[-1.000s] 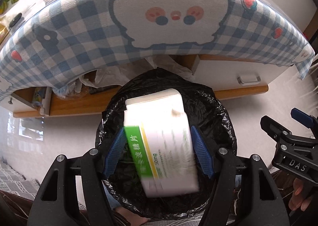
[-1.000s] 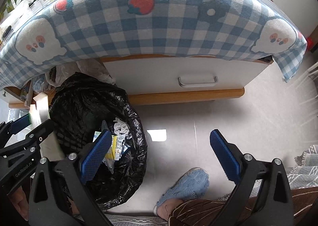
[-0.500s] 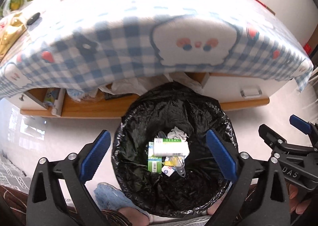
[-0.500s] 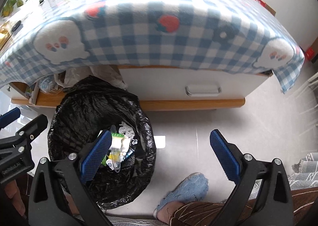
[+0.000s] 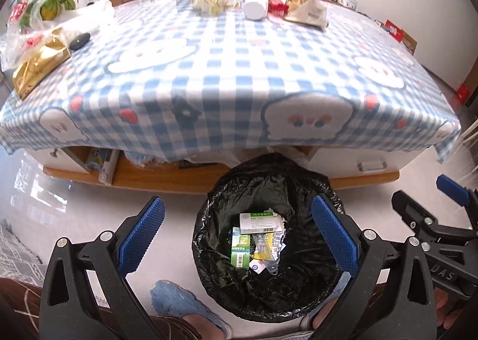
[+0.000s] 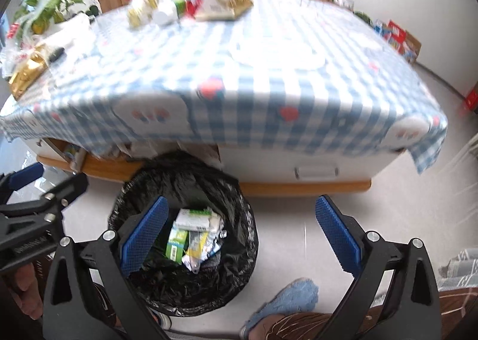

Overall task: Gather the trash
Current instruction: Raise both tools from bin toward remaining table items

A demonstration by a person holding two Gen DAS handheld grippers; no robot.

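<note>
Hovering: left gripper [image 5: 237, 234] empty, jaws wide | bin [image 5: 209, 250] | white box [image 5: 259, 222] inside

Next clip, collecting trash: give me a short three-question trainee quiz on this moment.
1. True or false: the left gripper holds a box.
2. Where does the white medicine box lie?
A on the tablecloth
B in the black-lined bin
C on the floor
3. Fill in: the white jar lies on the ____ side of the table.

Key: 1 false, its fingers stand wide with nothing between them; 2 B, inside the bin on top of other packaging; 3 far.
</note>
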